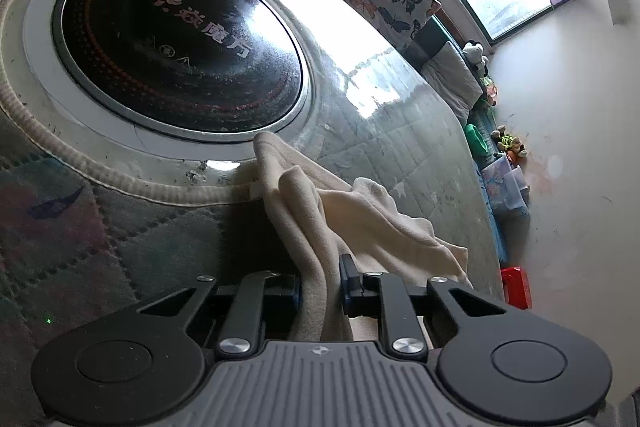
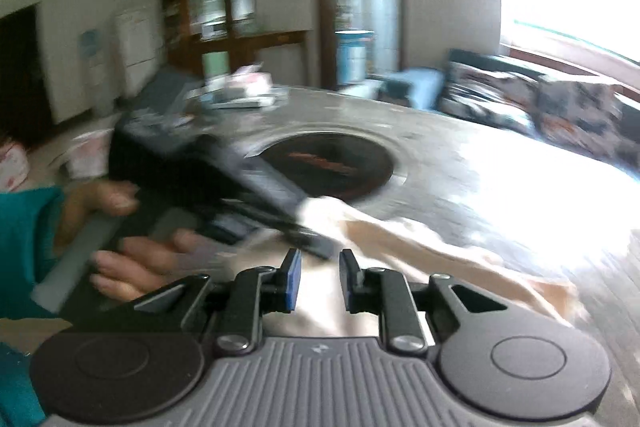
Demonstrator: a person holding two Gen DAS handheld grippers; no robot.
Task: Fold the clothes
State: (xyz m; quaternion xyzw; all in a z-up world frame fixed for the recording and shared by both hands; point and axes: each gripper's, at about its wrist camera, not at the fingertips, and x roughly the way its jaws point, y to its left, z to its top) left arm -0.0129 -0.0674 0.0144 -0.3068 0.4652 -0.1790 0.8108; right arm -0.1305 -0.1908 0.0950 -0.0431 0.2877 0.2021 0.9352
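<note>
Left gripper [image 1: 320, 287] has its fingers clamped on a bunched fold of the cream cloth [image 1: 340, 211]; fabric runs up between the pads and spills out toward 1 o'clock over the desk [image 1: 420, 147]. The round black cooktop [image 1: 180, 43] set into the desk sits at 10 o'clock from the cloth, whose top edge just overlaps the cooktop's pale ring. Cloth looks soft, thick, towel-like, light, zero stiffness: it'll sag and drag wherever it isn't held, and the plastic-covered desk top looks slick, so it should slide, not snag. In the right wrist view, motion-blurred, the left hand [image 2: 120, 227] and its gripper are at 9–10 o'clock, fingers buried in the cloth [image 2: 420, 243], which trails off to 3 o'clock across the desk [image 2: 500, 167]. Right gripper [image 2: 316, 279] has fingers [image 2: 292, 279] apart, nothing between them, hovering just above the near part of the cloth. Judgement: best hold for the right is a free edge or corner out at 3 o'clock, well apart from the left's pinch, so the two can pull it flat. Pinching mid-panel would only bunch it more.
</note>
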